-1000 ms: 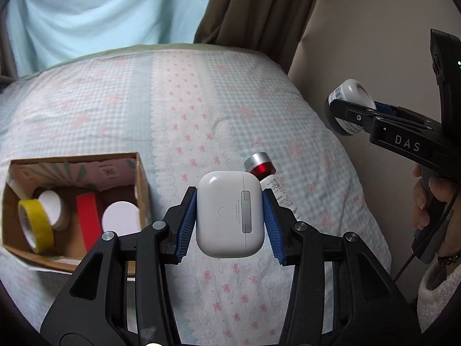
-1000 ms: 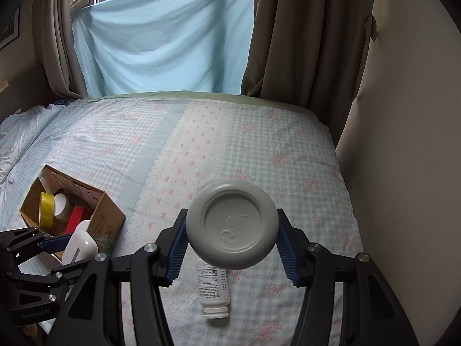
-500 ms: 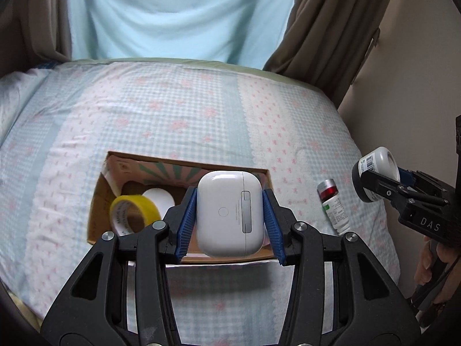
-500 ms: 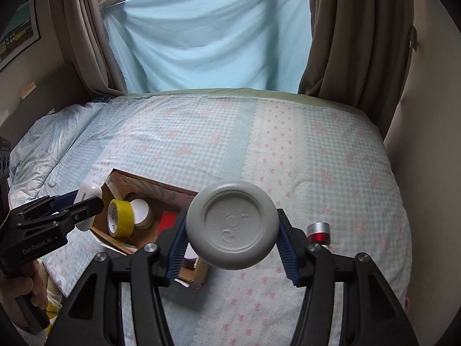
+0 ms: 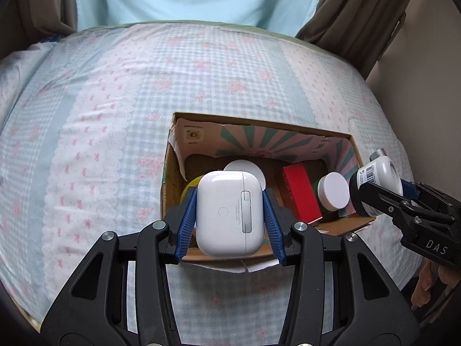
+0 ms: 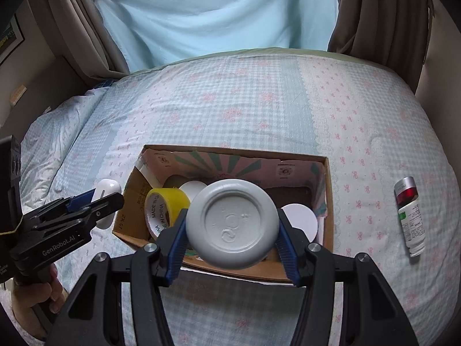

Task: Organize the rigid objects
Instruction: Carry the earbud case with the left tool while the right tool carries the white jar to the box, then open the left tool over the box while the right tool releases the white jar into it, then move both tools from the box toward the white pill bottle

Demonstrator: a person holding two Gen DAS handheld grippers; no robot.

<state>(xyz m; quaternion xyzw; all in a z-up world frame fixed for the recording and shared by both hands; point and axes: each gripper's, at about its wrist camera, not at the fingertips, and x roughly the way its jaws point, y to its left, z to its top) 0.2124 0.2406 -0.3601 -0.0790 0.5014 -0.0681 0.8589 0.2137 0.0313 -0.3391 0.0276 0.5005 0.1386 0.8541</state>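
I have the left gripper [image 5: 230, 216] with its jaws clamped on a white, rounded plastic earbud case [image 5: 230, 212], the blue ribbed pads [image 5: 187, 220] pressing on its two sides. In the left wrist view the case hangs above the near left part of an open brown cardboard box [image 5: 355, 151] with a pink and green printed lining. I have the right gripper [image 6: 232, 225] with its jaws clamped on a round grey-white plastic jar [image 6: 232, 224], whose moulded underside faces the camera; in the right wrist view the jar hangs above the middle of the same box [image 6: 328, 201]. The box rests on a bed [image 6: 259, 109] covered with a pale blue checked sheet with pink flowers. Inside the box I see a roll of yellow adhesive tape [image 6: 161, 210] standing on edge at the left, a white round disc [image 6: 192, 188] behind it, a red rectangular block [image 5: 301, 193] lying near the middle, and a jar with a white round lid [image 5: 335, 191] at the right. A white cylindrical bottle with a red band and a silver cap [image 6: 410, 216] lies on its side on the sheet, to the right of the box and apart from it. A hand [image 6: 37, 294] grips the handle of the left gripper at the lower left of the right wrist view. Brown curtains [image 6: 377, 14] and a light blue cloth [image 6: 219, 14] hang behind the bed.
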